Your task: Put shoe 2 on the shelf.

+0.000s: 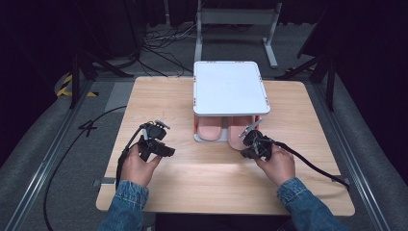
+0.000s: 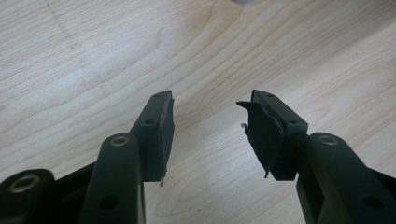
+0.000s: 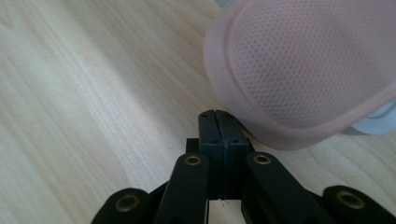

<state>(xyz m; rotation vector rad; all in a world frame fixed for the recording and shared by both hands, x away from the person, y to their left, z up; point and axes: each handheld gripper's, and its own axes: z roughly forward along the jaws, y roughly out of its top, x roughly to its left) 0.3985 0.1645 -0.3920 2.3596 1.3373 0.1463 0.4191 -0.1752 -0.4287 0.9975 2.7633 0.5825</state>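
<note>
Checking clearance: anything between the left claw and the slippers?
Nothing: bare table between left claw and slippers in the high view.

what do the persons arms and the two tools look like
Both forearms wear blue denim sleeves with buttoned cuffs. Each hand holds a black tool, the left tool and the right tool, built of flat black links joined by brass-coloured rivets, ending in two rectangular black pads. The left tool's right-hand pad looks frayed at its edge. A black cable trails from each tool.
</note>
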